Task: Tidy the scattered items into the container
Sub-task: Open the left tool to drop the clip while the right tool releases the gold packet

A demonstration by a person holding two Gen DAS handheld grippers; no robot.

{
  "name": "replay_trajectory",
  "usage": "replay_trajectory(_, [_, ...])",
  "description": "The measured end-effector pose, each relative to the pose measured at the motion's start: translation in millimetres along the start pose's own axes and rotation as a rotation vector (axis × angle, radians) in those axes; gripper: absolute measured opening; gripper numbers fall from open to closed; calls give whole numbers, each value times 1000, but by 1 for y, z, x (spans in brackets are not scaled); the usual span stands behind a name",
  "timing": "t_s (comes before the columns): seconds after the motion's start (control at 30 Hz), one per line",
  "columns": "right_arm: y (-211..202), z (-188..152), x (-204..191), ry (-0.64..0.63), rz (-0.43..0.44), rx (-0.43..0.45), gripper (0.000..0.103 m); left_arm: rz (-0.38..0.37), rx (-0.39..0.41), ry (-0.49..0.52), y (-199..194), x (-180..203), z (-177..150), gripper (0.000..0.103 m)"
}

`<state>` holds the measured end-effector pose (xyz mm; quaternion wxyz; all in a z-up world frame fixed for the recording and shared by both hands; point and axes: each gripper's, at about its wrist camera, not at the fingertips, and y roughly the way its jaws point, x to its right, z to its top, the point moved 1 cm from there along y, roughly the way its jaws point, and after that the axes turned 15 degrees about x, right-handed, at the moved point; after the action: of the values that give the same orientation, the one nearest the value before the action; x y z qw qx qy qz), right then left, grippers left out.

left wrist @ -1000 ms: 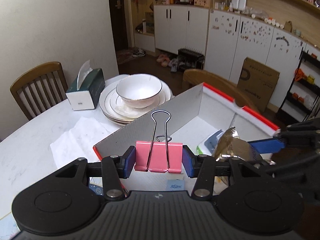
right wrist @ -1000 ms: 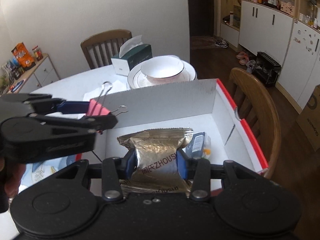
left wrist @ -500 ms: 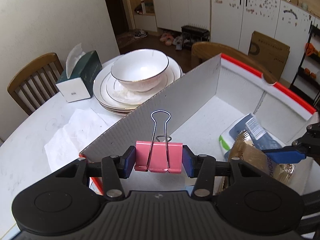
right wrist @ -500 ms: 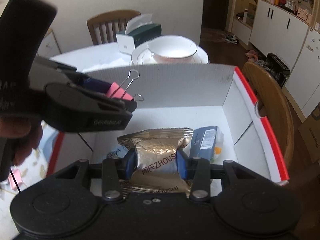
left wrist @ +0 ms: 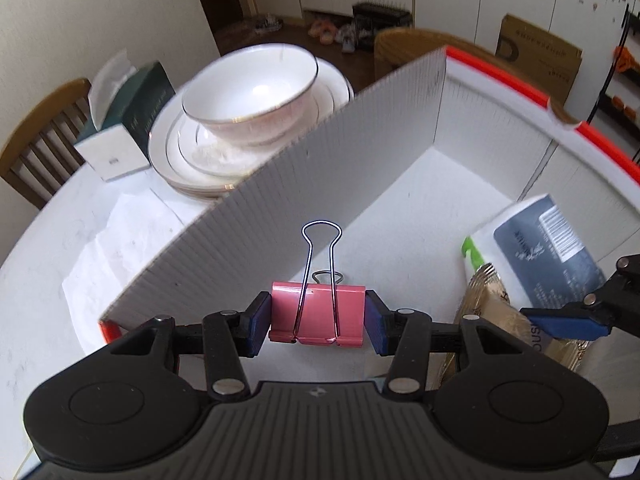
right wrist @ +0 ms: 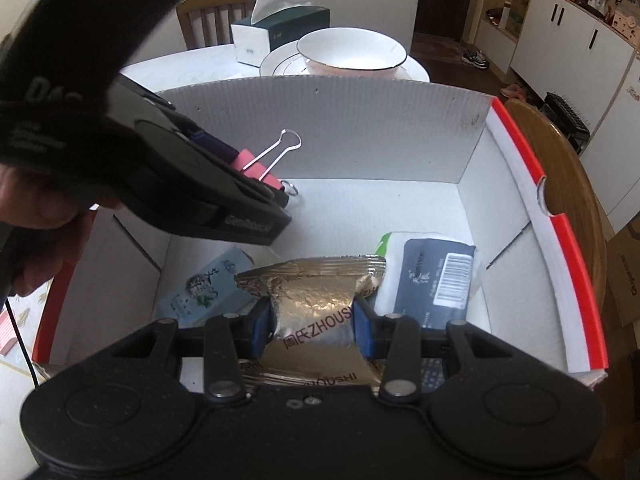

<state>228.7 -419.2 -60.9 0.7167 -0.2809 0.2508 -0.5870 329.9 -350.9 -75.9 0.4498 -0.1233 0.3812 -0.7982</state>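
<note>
A pink binder clip is clamped between the blue pads of the left gripper, its wire handles pointing forward and up. The clip is held above the interior of the white cardboard box, near the box's left wall. In the right wrist view the same clip is seen in the left gripper, raised over the box floor with nothing touching it from below.

The right gripper is closed on a gold foil snack packet, which is pinched at its middle so that the foil bulges above and below the pads. The packet is held low inside the box, over the items already lying there. Whether it touches them cannot be told.

On the box floor a white pouch with a dark barcoded label is seen just right of the packet, and a small light-blue carton lies just left of it. In the left wrist view the pouch and the gold packet appear at the right, with one blue finger of the right gripper across the packet.

Beyond the box, on the white desk, a bowl is stacked on plates, beside a green tissue box and a crumpled white tissue.
</note>
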Motion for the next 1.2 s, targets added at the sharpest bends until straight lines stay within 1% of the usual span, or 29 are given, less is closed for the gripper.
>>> replay_trajectory(0.07, [1,0,0,2,2,-6,41,-9,-33,4,5,0,-1,48])
replay_trajectory(0.3, [7,-1,1,2,6,-15,42,-25,-93,9,14,1,-3,48])
replay_trajectory(0.47, [13,3,4,10,-3,-28,45,-34,-99,-14,13,-1,-3,48])
replay_trajectory(0.5, [14,3,4,11,-4,-29,45,-32,-100,-22,12,-2,-3,51])
replay_trajectory(0.53, [14,2,4,9,-5,-30,45,-31,-95,-33,11,-3,-3,53])
replay_trajectory(0.6, [14,2,5,10,-3,-30,48,-39,-79,-60,6,-6,-3,57])
replay_trajectory(0.67, [12,1,5,16,0,-25,55,-51,-61,-83,0,-8,-3,59])
replay_trajectory(0.8, [7,2,5,19,2,-14,58,-69,-19,-99,-17,-10,-3,60])
replay_trajectory(0.87, [0,4,6,22,9,-3,62,-76,6,-98,-27,-10,-3,60])
replay_trajectory(1.0, [-18,8,5,13,17,30,64,-104,52,-112,-49,-11,-5,61])
replay_trajectory(1.2, [-43,13,6,16,20,68,64,-118,108,-117,-79,-12,-10,61])
